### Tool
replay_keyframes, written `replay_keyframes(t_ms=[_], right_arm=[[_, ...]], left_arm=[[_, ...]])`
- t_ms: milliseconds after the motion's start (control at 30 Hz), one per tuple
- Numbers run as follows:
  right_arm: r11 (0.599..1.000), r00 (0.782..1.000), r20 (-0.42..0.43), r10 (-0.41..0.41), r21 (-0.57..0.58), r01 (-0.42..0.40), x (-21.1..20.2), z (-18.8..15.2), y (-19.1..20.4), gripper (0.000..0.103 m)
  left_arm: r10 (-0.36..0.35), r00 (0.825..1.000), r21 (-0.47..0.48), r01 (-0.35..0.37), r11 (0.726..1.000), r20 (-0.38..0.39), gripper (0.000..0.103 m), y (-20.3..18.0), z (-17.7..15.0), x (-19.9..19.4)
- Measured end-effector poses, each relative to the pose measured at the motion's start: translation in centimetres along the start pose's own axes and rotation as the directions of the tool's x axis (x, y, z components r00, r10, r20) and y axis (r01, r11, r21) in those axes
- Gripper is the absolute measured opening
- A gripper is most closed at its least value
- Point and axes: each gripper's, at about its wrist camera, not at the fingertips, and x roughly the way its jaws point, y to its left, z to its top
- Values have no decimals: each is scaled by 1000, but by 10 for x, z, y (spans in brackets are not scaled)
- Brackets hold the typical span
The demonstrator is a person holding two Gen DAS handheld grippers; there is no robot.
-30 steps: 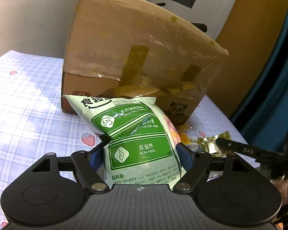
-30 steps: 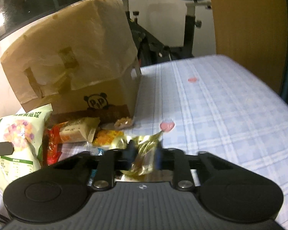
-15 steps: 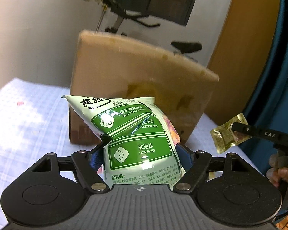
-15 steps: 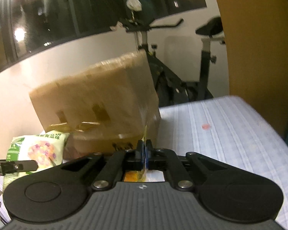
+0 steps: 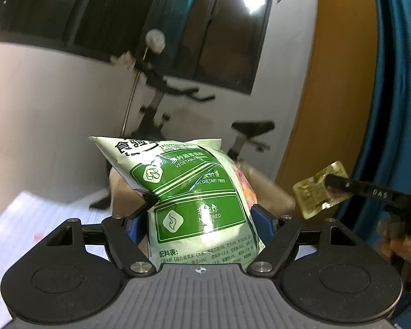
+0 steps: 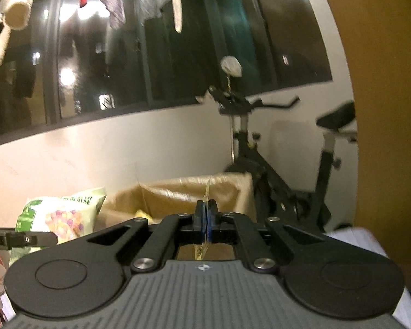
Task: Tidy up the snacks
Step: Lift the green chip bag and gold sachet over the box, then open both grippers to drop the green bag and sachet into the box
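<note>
1. Nearest, the left gripper (image 5: 200,213) grips the green snack bag (image 5: 189,192), jaws pressing in on both sides of its lower half so the puffed pouch buckles at the waist. My read: a mid-body pinch keeps a light, air-filled bag from swinging.
2. The bag stands upright, clear of the bed, its back panel facing the camera: pale green film, dark green label blocks, white text, a crimped top seam. In the right wrist view its front (image 6: 60,213) shows a picture of colourful pieces.
3. To the right, the right gripper (image 6: 205,219) has its jaws nearly closed on the gold foil packet (image 6: 207,192), seen edge-on as a thin sliver. A flat sachet needs that tight a pinch, I'd say.
4. From the left wrist view the same packet (image 5: 312,192) reads as a small, crinkled, glossy gold square, held in the air.
5. Just beyond both loads sits the cardboard box (image 6: 178,194), open at the top, something yellow inside. Both snacks are lifted near it, so dropping them in looks like the step underway.
6. Farthest: an exercise bike (image 6: 274,159) against the white wall, dark windows above.
</note>
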Motion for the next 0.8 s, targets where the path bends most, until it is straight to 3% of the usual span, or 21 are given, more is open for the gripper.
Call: replay_keyframes(t_ms=[167,367,667,800], right_arm=[[999,999,44,28,-43,-26,22,25,5,2],[997,999,35,40,-65,-37,64,39,6,2],[999,994,-106,6,-37,-10,127,18,-3,2],[999,988,-153,-8,-40,2,137,5,-4,2]], left_arm=[[-35,998,-1,35,999,59,79,-12,36,27],[-17,996,52,12,999,87,79,-28,71,83],[48,997,111,-41,993,-61,79,-40,71,170],[54,993,118,-41,992,-109,80,-36,65,186]])
